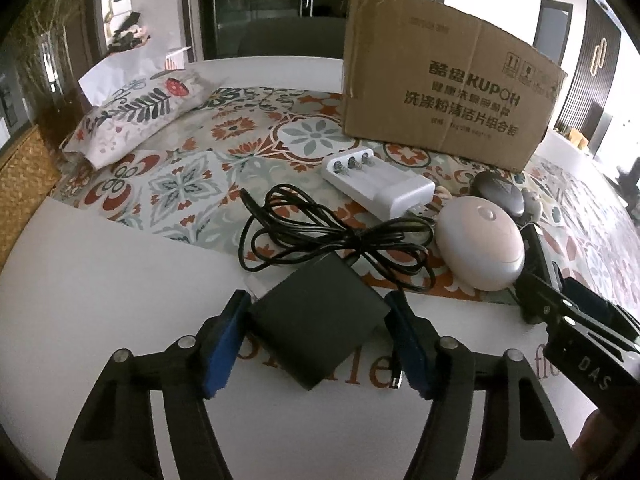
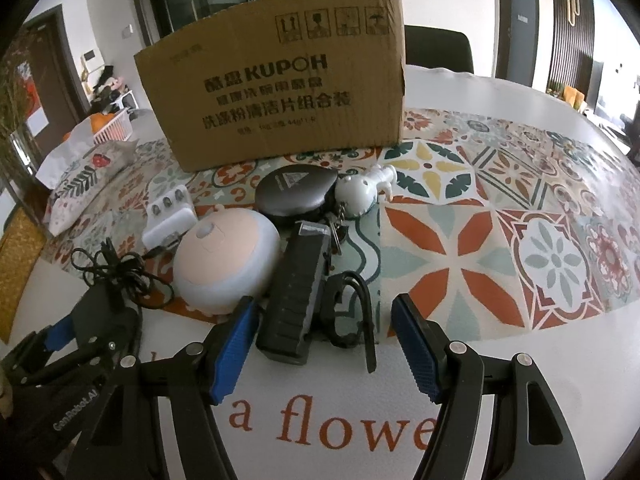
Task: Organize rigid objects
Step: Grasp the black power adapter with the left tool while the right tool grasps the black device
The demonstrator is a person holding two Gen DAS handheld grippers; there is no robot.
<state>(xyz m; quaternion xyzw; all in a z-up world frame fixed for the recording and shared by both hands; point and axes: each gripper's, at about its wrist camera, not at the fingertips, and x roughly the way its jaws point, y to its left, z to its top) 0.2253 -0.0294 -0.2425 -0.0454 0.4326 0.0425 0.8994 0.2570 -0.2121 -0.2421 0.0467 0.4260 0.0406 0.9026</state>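
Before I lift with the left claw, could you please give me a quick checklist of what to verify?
1. Black adapter sits between the left claw pads: ok.
2. Pads grip it firmly: cannot tell; they meet only its corners.
3. Adapter cable free to follow: not ok; it lies in a loose tangle beside the round pink device.
4. Right claw out of the way: ok; open, astride the black bar-shaped device, off to the side.
5. Cardboard box open on top: cannot tell; only its printed side shows.
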